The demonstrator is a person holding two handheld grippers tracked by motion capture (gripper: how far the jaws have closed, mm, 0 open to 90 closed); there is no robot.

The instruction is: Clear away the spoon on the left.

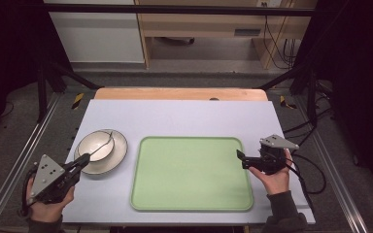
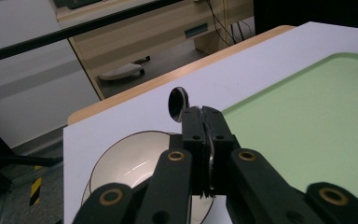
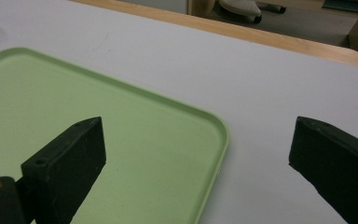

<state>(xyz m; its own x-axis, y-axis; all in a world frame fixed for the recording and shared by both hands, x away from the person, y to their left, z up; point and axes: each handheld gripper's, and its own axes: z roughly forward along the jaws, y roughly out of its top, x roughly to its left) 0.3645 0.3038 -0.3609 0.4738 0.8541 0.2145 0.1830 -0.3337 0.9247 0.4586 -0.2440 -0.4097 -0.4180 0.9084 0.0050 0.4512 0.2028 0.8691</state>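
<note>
A white bowl (image 1: 96, 145) sits on a cream plate (image 1: 119, 155) at the table's left. My left gripper (image 1: 84, 158) is shut on the handle of a metal spoon (image 1: 106, 142), whose head reaches over the bowl. In the left gripper view the spoon's head (image 2: 178, 103) sticks up past the closed jaws of the left gripper (image 2: 204, 114), above the bowl (image 2: 130, 163). A light green tray (image 1: 192, 174) lies bare in the middle. My right gripper (image 1: 239, 156) hovers at the tray's right edge. The right gripper (image 3: 198, 128) stands open with nothing between its fingers, over the tray's corner (image 3: 74, 102).
The tray and dishes rest on a white board (image 1: 184, 116) over a wooden table (image 1: 179, 93). Dark frame posts stand at both sides. Cables (image 1: 311, 174) trail off at the right. A cabinet and shelving stand beyond the far edge.
</note>
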